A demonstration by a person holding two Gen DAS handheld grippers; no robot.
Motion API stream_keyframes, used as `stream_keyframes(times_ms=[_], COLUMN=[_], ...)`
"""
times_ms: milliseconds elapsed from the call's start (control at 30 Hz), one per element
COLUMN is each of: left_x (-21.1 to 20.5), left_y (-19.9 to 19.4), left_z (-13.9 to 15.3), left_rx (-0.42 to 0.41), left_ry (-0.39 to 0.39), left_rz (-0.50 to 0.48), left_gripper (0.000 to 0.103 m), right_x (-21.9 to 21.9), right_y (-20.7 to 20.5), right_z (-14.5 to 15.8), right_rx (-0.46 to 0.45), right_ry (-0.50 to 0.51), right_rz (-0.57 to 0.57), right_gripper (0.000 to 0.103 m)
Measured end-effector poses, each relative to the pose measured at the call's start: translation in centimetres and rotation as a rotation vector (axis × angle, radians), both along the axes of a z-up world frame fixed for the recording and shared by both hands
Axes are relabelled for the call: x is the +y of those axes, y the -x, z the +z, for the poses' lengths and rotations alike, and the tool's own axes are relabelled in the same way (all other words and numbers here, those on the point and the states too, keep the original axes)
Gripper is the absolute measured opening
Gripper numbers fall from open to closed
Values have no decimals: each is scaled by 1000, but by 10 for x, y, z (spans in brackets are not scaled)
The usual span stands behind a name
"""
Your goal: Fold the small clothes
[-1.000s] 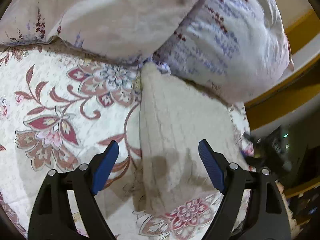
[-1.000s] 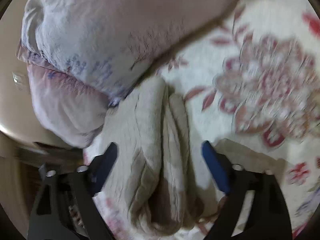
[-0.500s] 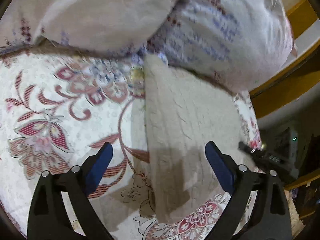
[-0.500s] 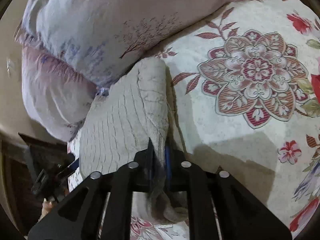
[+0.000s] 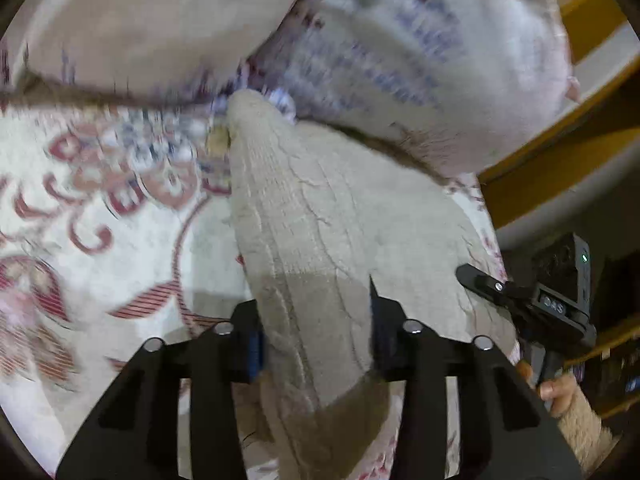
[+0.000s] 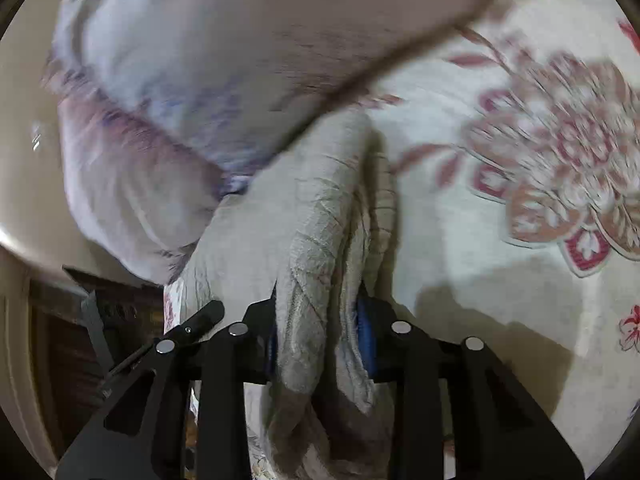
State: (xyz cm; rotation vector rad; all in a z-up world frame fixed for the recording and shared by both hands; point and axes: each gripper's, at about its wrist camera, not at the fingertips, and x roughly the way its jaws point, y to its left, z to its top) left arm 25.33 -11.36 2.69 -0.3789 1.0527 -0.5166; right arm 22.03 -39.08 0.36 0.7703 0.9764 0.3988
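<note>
— Where's the knit garment (image 5: pixel 320 240)?
— Centre frame, on the floral bedspread (image 5: pixel 100 240), below the pillows (image 5: pixel 420 60).
— The claws?
— Left gripper (image 5: pixel 316 344) and right gripper (image 6: pixel 320 340) both clamp its bunched folds.

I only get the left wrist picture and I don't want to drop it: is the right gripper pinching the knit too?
Observer: Yes, the right gripper is shut on the knit.
Operator: How much did it grab?
Observer: Several layers, bunched together in its grip.
Operator: What's to the right of the knit over there?
Observer: The sheet, with a big red flower printed on it.
</note>
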Motion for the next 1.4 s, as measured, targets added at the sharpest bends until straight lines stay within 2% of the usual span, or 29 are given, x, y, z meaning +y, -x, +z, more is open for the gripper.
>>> stream_keyframes(times_ms=[67,133,200,233,267,333,367,433,467,533,567,600,633,667,767,800,833,867,933,1033,1067,1167,1233,1400], left_x=[17,37,48,52,56,65,68,74,78,82,76,71,65,61,55,54,54,52,50,47,46,44,39,41], left_y=[14,22,20,20,23,36,44,64,76,94,98,102,108,110,123,127,129,131,134,136,136,136,140,142], left_z=[21,30,23,16,16,26,30,39,41,44,41,38,36,33,17,12,8,2,-6,-15,-19,-32,-35,-38], left_rx=[-76,-107,-88,-80,-91,-140,-163,-212,-224,-222,-222,-223,-225,-223,-193,-182,-171,-155,-137,-110,-99,-57,-83,-104], left_ry=[-18,-64,-207,-308,-342,-351,-371,-396,-384,-367,-374,-385,-401,-410,-448,-453,-454,-457,-475,-512,-518,-535,-570,-555], left_rz=[-21,-9,21,48,65,114,130,150,148,148,156,164,173,171,158,151,144,136,130,133,129,121,117,131], left_gripper=[39,41,51,52,59,67,76,82,86,92,99,101,101,101,101,101,101,101,101,101,101,101,101,101], right_x=[15,37,57,62,63,64,64,72,81,103,109,118,117,114,105,105,106,109,109,116,120,131,143,157], right_y=[3,5,-1,-1,2,22,32,53,56,61,60,52,46,43,51,63,73,83,107,121,127,133,134,131], right_z=[10,13,5,3,7,32,43,63,64,55,47,29,18,15,28,40,46,49,48,21,11,-8,-12,-21], right_rx=[-39,-52,14,35,22,-76,-134,-230,-241,-217,-182,-97,-51,-60,-54,-107,-142,-171,-187,-111,-84,-37,-36,-47], right_ry=[5,28,123,170,196,261,254,183,169,157,174,248,283,267,220,257,294,339,432,611,643,693,766,804], right_rz=[44,88,112,98,76,11,-3,39,70,171,197,193,176,149,84,65,50,30,-11,-66,-66,-52,-57,-53], right_gripper=[27,25,27,36,41,42,46,57,62,64,66,65,64,64,66,70,82,87,88,91,91,91,93,102])
